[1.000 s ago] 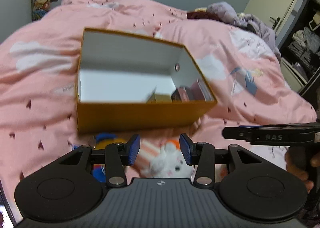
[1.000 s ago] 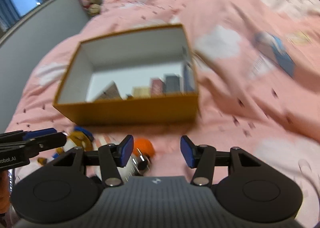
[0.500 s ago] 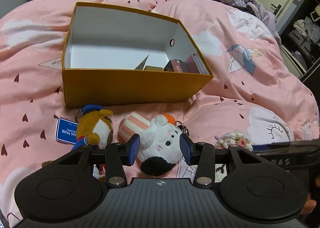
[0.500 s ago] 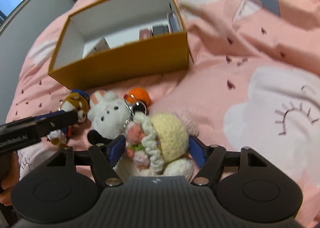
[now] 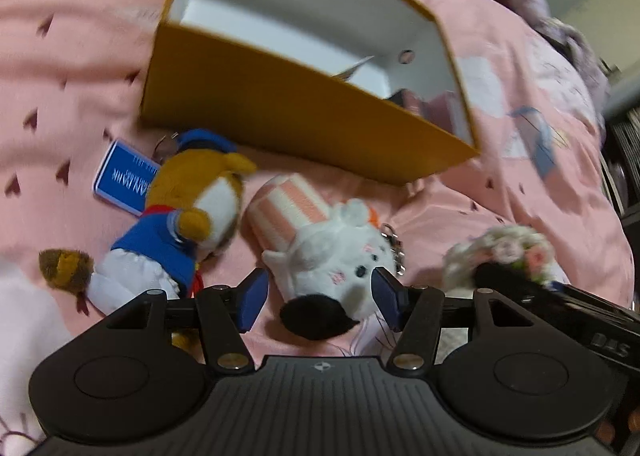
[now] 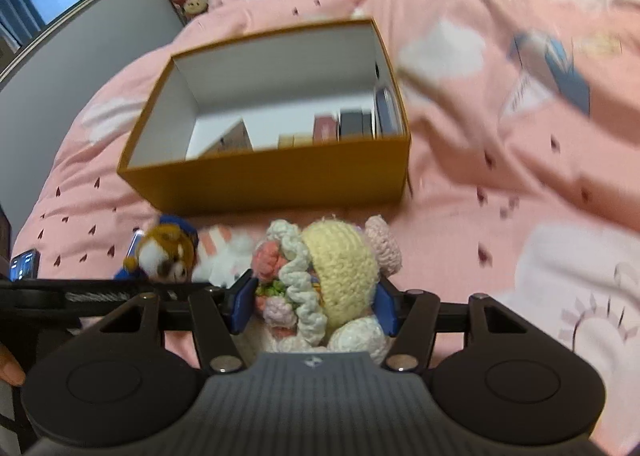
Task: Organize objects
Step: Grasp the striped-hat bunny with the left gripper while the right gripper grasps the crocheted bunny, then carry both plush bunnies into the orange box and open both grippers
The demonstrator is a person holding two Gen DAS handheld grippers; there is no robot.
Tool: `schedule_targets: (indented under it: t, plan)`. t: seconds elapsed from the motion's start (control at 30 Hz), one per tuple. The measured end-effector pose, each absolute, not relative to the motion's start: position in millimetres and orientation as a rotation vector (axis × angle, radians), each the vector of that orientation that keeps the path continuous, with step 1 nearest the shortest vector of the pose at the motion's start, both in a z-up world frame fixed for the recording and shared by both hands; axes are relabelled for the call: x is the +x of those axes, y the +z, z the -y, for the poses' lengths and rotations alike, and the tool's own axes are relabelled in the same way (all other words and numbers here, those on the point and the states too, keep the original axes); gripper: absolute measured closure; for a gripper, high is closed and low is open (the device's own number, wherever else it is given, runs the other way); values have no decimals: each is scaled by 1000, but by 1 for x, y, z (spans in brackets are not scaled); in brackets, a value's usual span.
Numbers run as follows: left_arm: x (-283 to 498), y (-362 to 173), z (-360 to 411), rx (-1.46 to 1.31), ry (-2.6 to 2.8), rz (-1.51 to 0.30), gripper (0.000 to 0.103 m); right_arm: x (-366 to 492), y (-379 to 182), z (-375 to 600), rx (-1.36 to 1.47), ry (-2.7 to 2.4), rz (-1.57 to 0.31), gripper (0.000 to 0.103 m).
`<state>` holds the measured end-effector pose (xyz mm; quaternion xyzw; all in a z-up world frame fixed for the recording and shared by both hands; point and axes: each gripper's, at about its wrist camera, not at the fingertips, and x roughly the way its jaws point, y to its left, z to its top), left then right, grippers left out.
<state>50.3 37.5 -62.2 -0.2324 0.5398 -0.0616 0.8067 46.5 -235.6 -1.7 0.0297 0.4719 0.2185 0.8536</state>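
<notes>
Crochet doll now clamped in right hand-held gripper; left hand-held gripper open, lower over white plush.

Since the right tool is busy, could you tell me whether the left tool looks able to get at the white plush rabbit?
Probably yes: the left tool is open, already straddling the white plush rabbit, with nothing between them.

low wrist views, sharing box
</notes>
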Motion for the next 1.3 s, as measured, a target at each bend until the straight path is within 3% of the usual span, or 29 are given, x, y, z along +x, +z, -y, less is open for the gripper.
schedule_targets:
  t: [0.2,0.27,0.33,0.5,0.57,0.93,1.3]
  plan:
    - [65,-83,-36,-605,-135,-1192,34,61,-13,225,23,468,-1029,41]
    - [71,-94,-34,-645,-155,-1221,23,62,-20,225,13,464,-1051,41]
    - [76,-106,-33,-694,-178,-1252,19,63,-27,227,14,455,-1071,40]
    - [86,-124,-28,-787,-207,-1254,19,67,-35,231,43,442,-1104,39]
    - [88,-121,-24,-763,-216,-1249,28,68,-37,232,50,440,-1108,39]
    - [68,-53,-1,-376,-239,-1102,34,73,-18,241,111,465,-1077,40]
    - [92,46,-39,-384,-312,-874,33,118,58,229,10,571,-760,41]
